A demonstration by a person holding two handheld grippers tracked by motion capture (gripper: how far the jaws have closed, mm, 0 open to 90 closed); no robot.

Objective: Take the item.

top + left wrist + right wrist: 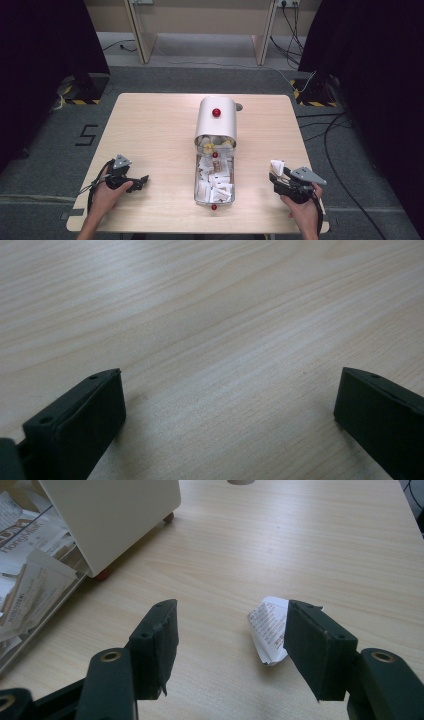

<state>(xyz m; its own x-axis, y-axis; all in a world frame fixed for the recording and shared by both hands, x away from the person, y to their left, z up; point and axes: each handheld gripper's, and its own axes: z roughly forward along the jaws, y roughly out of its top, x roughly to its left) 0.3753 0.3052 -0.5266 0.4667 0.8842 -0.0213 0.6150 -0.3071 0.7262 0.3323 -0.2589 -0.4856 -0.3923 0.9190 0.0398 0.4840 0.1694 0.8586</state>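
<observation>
The paper packet (269,628) lies on the table (310,540) at one o'clock from my right claw (232,640), touching its right jaw, long axis pointing away from me. Jaws gape wide, empty. My left claw (141,180), also wide, sits well apart beyond the tray (196,186).

Light wooden worktop (150,120) on grey carpet (45,165); black curtains (45,40) flank both sides; wooden frame legs (141,35) and cables (290,30) behind.

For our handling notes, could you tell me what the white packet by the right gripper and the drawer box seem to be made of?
White packet: probably thin paper or foil-paper, matte, creased, printed.
Drawer box: likely painted or brushed metal, with a smooth satin sheen; plastic is possible.
</observation>
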